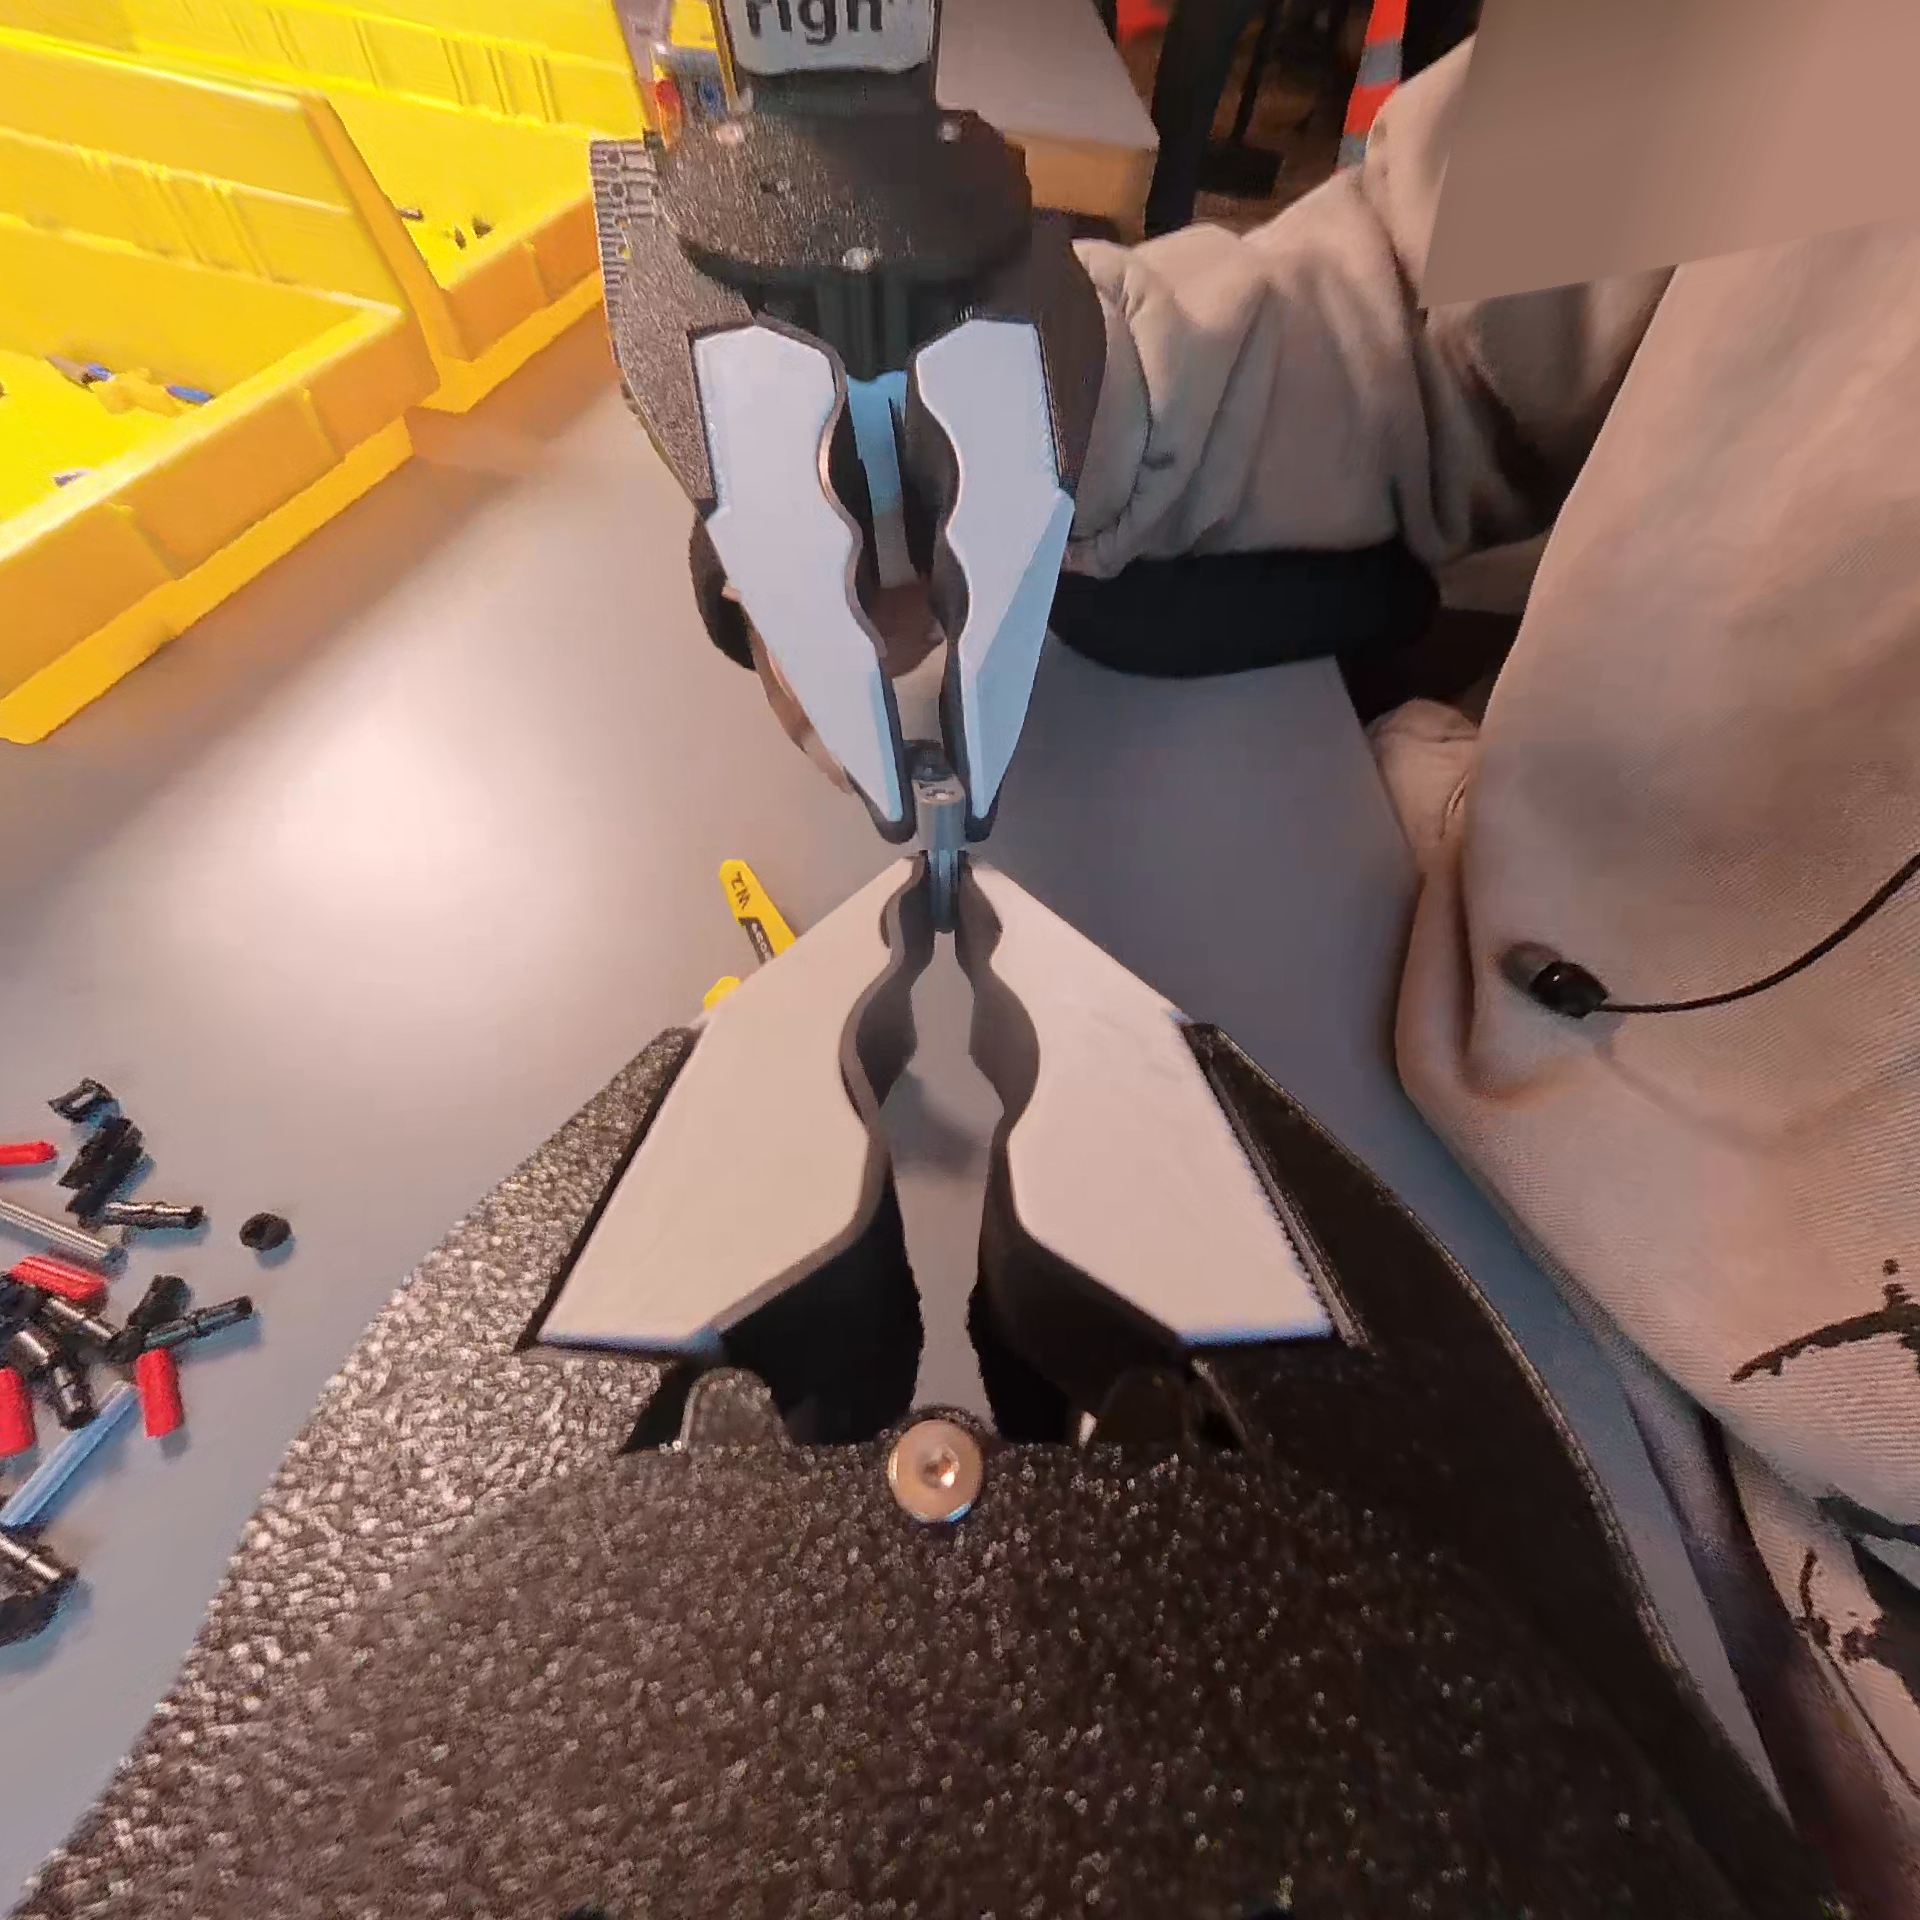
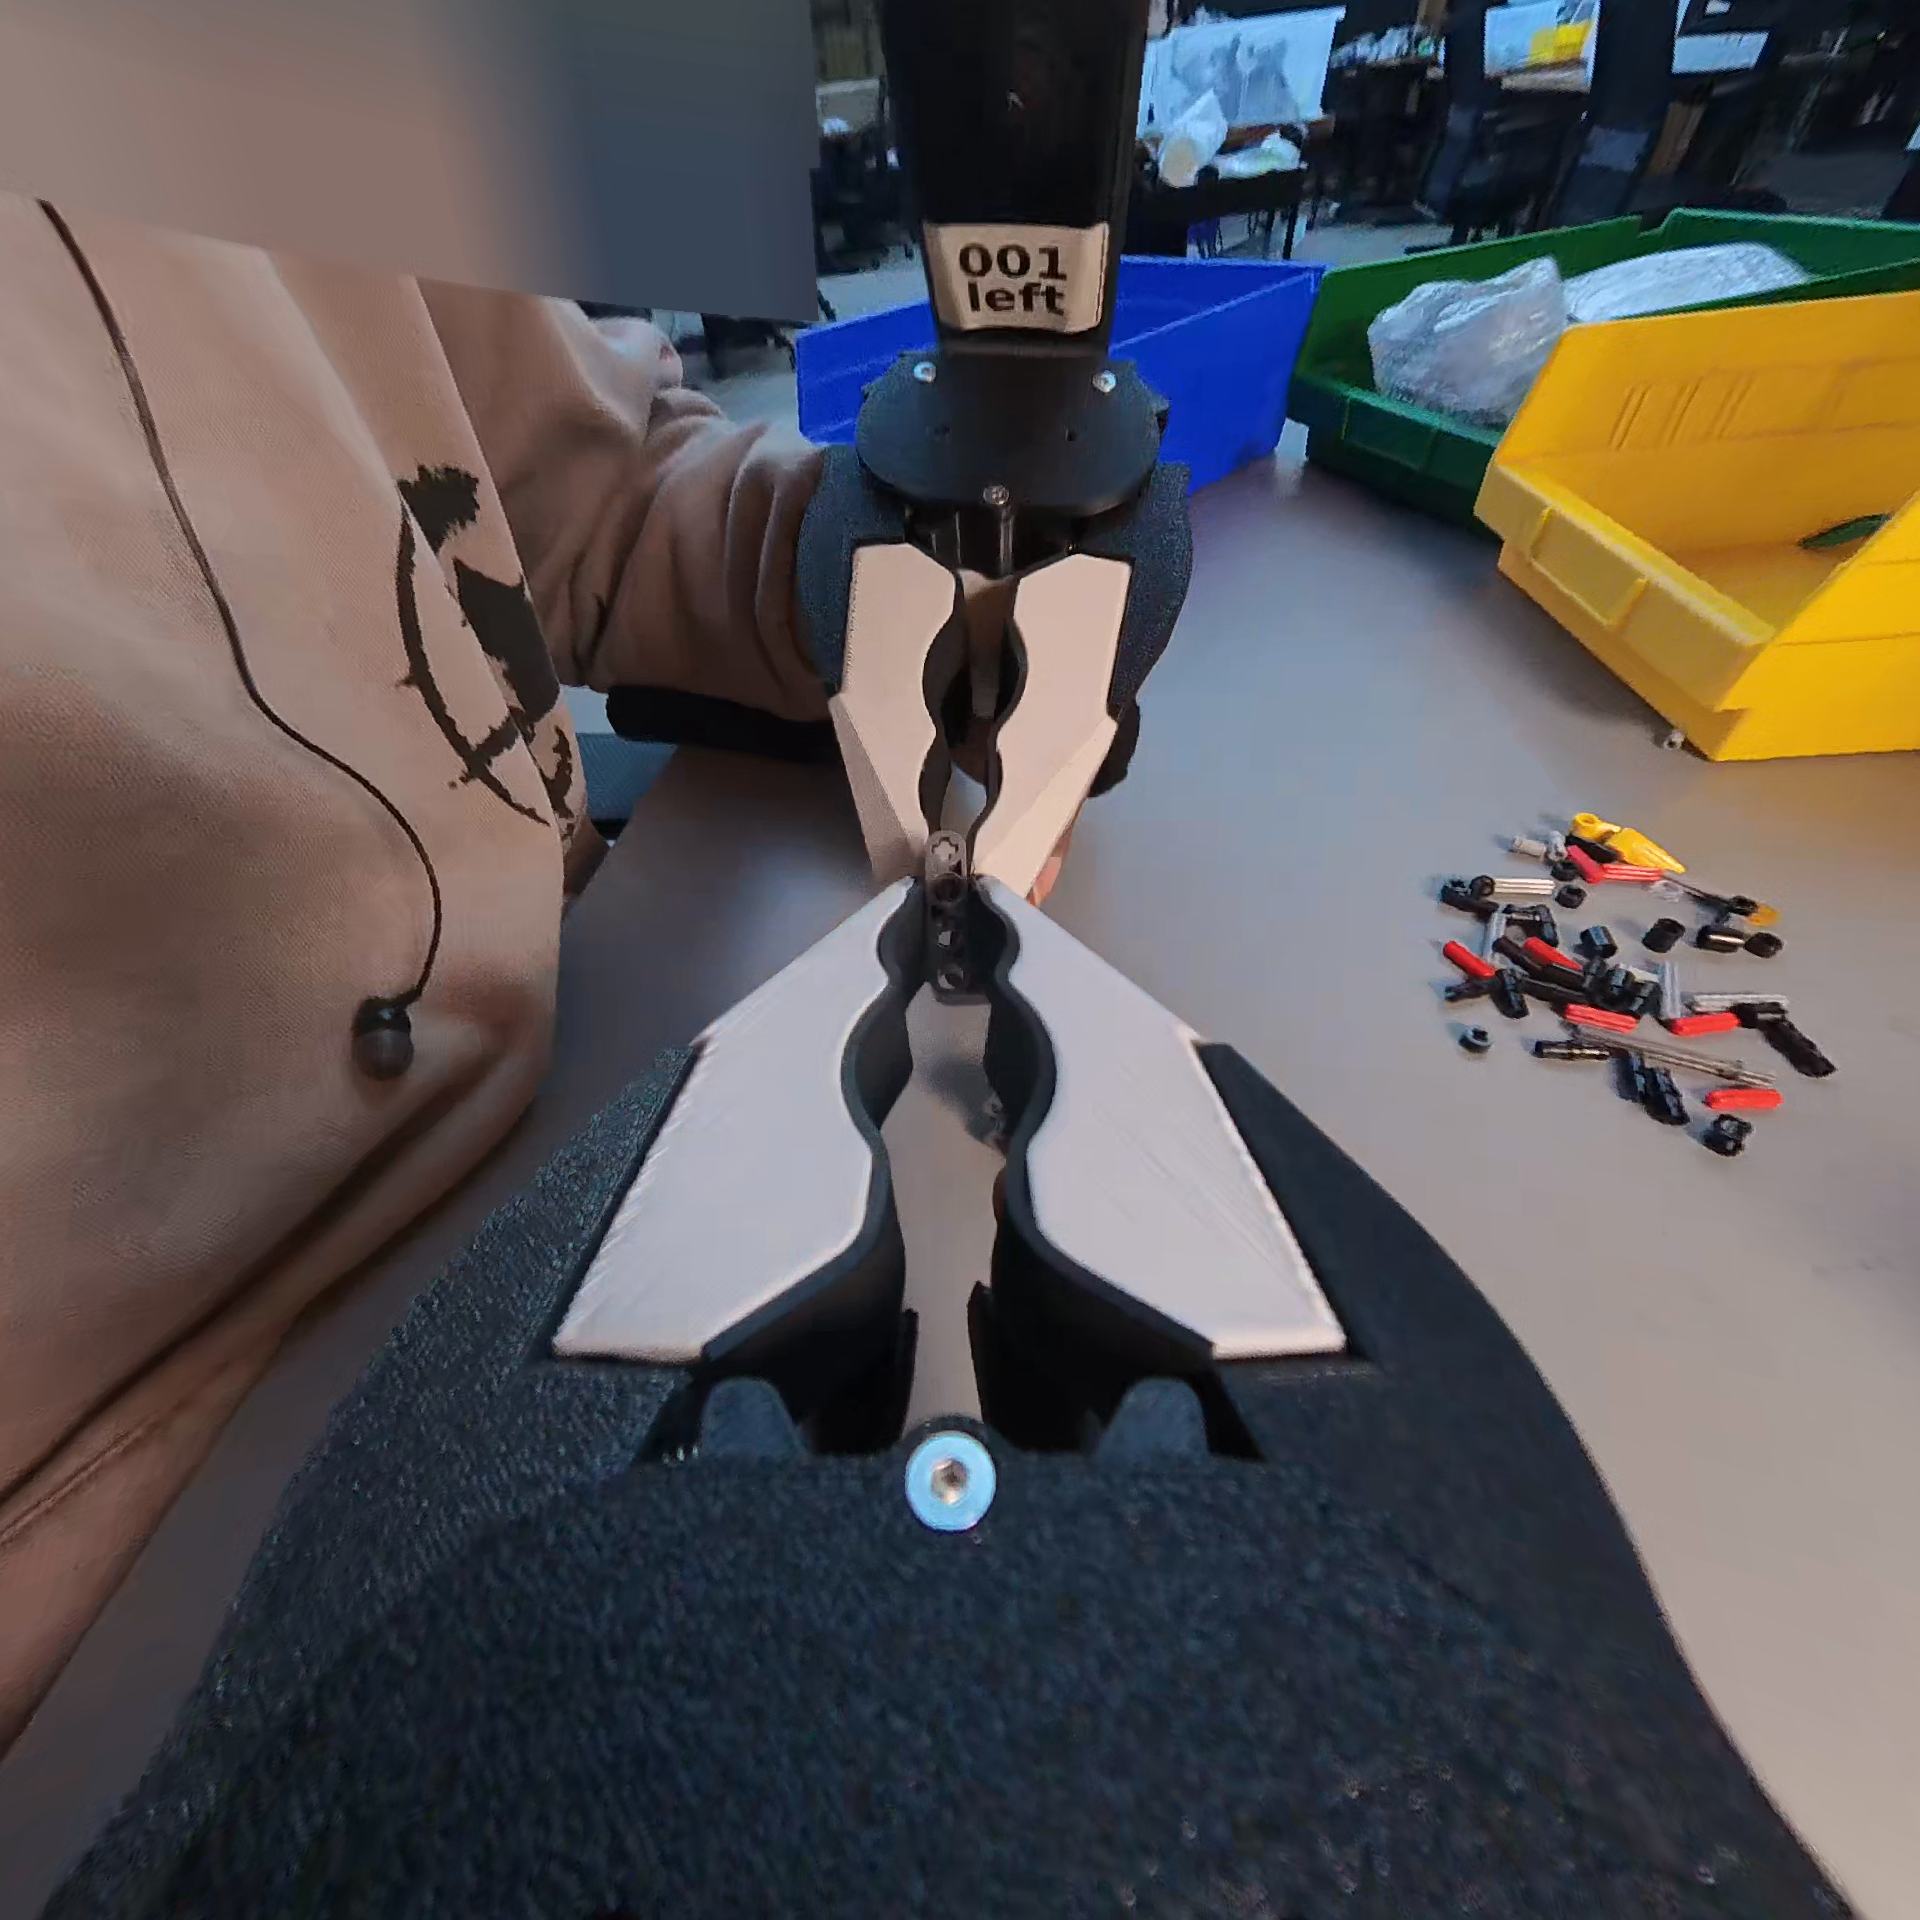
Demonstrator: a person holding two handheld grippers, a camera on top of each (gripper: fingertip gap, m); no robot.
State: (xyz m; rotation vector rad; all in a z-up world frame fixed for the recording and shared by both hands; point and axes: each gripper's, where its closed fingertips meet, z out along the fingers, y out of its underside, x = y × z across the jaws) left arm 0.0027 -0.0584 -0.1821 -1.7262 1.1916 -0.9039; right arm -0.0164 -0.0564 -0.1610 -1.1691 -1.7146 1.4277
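My two grippers meet tip to tip above the grey table [image 1: 416, 790]. My left gripper [image 1: 941, 883] is shut on a small dark grey building-toy piece [image 1: 943, 902]. In the right wrist view the left gripper [image 2: 948, 854] shows opposite, and its piece [image 2: 948, 849] has a cross-shaped hole. My right gripper [image 2: 943, 906] is shut on a short black beam with holes [image 2: 948, 951]. In the left wrist view the right gripper [image 1: 938, 816] pinches that beam's grey-looking end [image 1: 938, 802]. The two pieces touch end to end.
A pile of small black, red and grey parts [image 1: 83, 1309] [image 2: 1621, 977] lies on the table. Yellow bins [image 1: 208, 343] [image 2: 1714, 520], a blue bin [image 2: 1216, 343] and a green bin [image 2: 1382, 416] stand behind. A person's beige sleeve and torso [image 1: 1662, 831] [image 2: 208, 831] are close by.
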